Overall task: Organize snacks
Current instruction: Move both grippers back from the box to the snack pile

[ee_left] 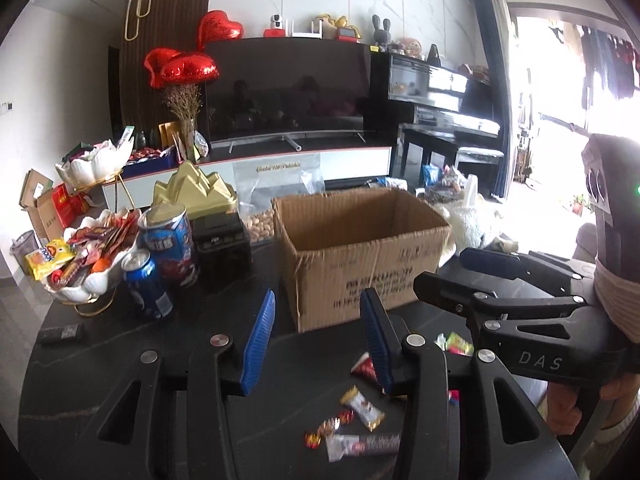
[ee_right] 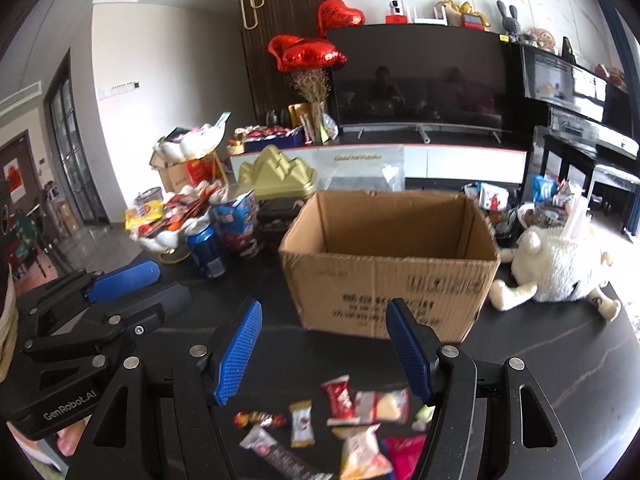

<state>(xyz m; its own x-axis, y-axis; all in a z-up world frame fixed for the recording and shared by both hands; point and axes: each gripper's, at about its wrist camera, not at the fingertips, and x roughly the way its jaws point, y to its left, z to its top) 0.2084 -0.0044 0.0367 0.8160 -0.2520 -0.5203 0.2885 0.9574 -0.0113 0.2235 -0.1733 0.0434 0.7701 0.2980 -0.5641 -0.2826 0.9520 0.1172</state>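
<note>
Left wrist view
- left gripper (ee_left: pixel 316 344): jaws wide apart, holding nothing, above the dark table (ee_left: pixel 120 360).
- cardboard box (ee_left: pixel 360 256): open, just beyond the fingertips.
- wrapped snacks (ee_left: pixel 362 402): loose on the table on the near side of the box, below the blue pads (ee_left: pixel 260 340).
- right gripper (ee_left: pixel 460 276): near the box's right corner, jaws apart.

Right wrist view
- right gripper (ee_right: pixel 324 348): spread open, empty.
- snacks: scattered between its fingers, on the near side of the box, untouched.
- plush toy (ee_right: pixel 556 264): right of the box.
</note>
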